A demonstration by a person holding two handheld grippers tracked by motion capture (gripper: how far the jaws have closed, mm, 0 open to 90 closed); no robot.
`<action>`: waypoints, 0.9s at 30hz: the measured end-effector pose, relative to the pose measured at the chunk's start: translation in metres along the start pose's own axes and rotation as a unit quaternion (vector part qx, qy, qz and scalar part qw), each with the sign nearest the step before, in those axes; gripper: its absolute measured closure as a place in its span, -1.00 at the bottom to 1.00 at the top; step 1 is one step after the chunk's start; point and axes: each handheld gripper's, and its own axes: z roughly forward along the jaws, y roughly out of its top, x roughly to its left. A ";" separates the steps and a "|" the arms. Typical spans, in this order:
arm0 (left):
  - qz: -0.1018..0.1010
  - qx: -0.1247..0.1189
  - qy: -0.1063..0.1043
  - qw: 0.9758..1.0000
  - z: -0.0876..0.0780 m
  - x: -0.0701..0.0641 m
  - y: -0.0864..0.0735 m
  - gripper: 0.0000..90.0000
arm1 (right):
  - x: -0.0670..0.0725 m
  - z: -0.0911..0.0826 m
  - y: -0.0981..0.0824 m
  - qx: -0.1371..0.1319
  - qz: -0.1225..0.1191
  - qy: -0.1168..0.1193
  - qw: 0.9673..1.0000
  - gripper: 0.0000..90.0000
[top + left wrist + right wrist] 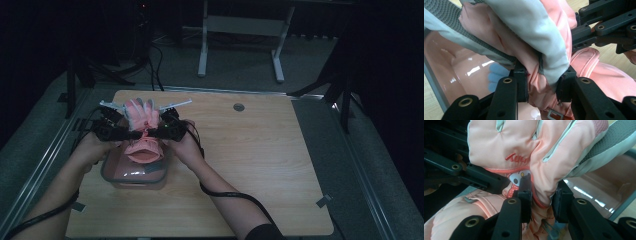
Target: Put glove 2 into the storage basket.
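High view: both tools, left tool (118,131) and right tool (165,131), clench the pink glove (141,117) from either side. Its cuff hangs straight above the box (134,172), fingers pointing away.

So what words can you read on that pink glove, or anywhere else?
Red stitched word on the pink glove: it shows upside down in the right gripper view and is partly creased, so I cannot read it for sure.
Cartoon face patch below it: a picture, no letters.
Clear container and wooden table: no writing.
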 end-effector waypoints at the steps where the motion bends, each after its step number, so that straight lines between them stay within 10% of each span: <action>1: -0.008 0.000 -0.009 1.000 0.007 0.007 -0.007 0.52 | 0.000 0.002 -0.001 0.003 0.002 -0.001 1.000 0.60; 15: -0.047 0.028 -0.026 0.998 0.030 0.014 -0.039 0.51 | -0.004 0.032 -0.024 0.085 0.005 -0.009 0.996 0.53; 27: -0.067 0.028 -0.032 0.997 0.037 0.016 -0.046 0.50 | -0.005 0.035 -0.028 0.104 -0.003 -0.020 0.994 0.49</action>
